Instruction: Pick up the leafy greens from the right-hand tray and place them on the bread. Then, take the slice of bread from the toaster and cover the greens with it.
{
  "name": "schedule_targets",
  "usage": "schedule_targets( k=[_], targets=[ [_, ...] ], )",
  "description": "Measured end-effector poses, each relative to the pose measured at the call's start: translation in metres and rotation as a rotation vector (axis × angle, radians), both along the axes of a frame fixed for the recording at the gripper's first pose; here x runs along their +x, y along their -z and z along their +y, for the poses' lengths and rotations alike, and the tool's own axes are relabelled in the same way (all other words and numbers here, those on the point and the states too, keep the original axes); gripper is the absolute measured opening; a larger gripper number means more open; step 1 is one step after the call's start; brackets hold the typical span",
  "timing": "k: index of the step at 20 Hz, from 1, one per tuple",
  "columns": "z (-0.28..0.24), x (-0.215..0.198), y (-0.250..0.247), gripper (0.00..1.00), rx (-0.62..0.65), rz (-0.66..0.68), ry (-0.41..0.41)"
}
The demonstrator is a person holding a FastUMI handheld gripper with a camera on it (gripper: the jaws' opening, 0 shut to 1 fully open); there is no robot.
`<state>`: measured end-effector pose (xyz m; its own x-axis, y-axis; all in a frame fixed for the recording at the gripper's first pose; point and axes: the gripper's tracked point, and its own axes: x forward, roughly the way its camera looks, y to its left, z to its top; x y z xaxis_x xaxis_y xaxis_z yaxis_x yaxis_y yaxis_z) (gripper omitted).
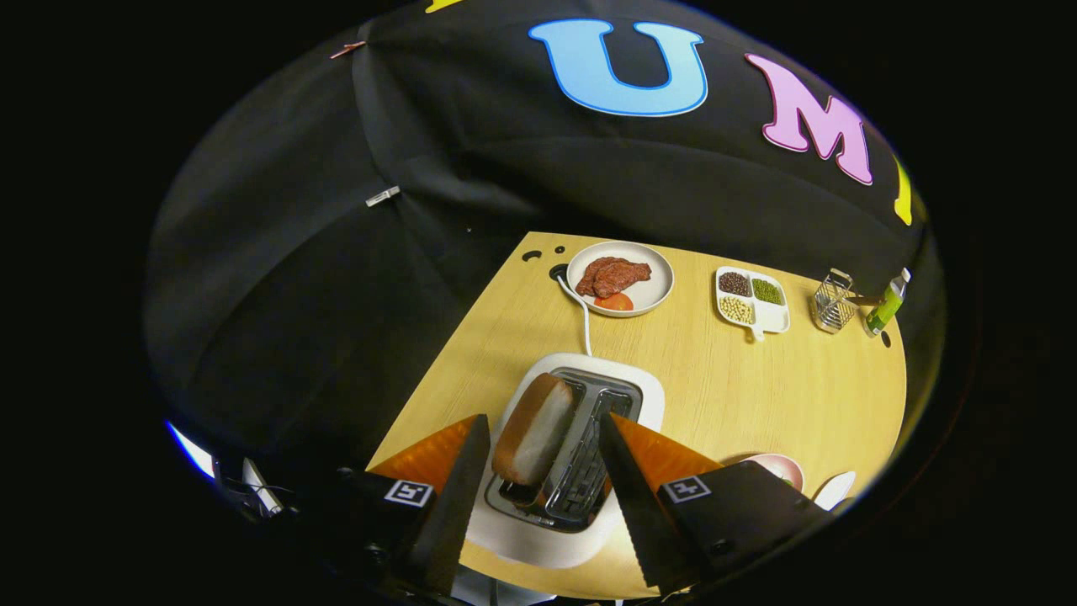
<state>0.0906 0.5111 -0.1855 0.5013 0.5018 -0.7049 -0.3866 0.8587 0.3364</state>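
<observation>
**Mia:** Between the 2 fingers of the claw (543,471), a bit ahead of the tips, sits the slice of bread (532,429). It sticks up out of the left slot of the toaster (572,459).

**Ben:** Is the claw holding it?

**Mia:** No. The fingers are spread wide apart, 1 on each side of the toaster, and they touch nothing.

**Ben:** So which step is this?

**Mia:** I think it is step 2, taking the bread out of the toaster. I cannot see the greens or the other bread from here, so I cannot tell if step 1 is done.

**Ben:** What comes next?

**Mia:** The claw should slide left and go down until the slice is between the fingers. Then it should squeeze softly and lift straight up, so the bread does not catch on the slot.

**Ben:** What else is around?

**Mia:** Far beyond the fingers is a plate (659,290) with meat (612,275) and a tomato slice (615,302). To the right of that is a dish with beans (752,299), a wire rack (833,301) and a green bottle (887,305). All of it stands on the wooden table (782,396).
</observation>
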Motion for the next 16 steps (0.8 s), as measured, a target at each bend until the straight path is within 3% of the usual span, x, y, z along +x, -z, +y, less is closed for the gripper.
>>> schedule_targets(
  k=[3, 5, 7, 10, 12, 16],
  targets=[
    [0.011, 0.0, 0.012, 0.8, -0.026, 0.025, 0.002],
    [0.007, 0.003, 0.018, 0.7, -0.063, 0.02, 0.032],
    [0.003, 0.001, 0.029, 0.53, -0.087, 0.054, 0.078],
    [0.006, 0.001, 0.034, 0.18, -0.063, 0.1, 0.121],
    [0.004, 0.0, 0.03, 0.14, -0.052, 0.099, 0.114],
    [0.0, -0.006, 0.01, 0.14, -0.007, 0.083, 0.109]
  ],
)
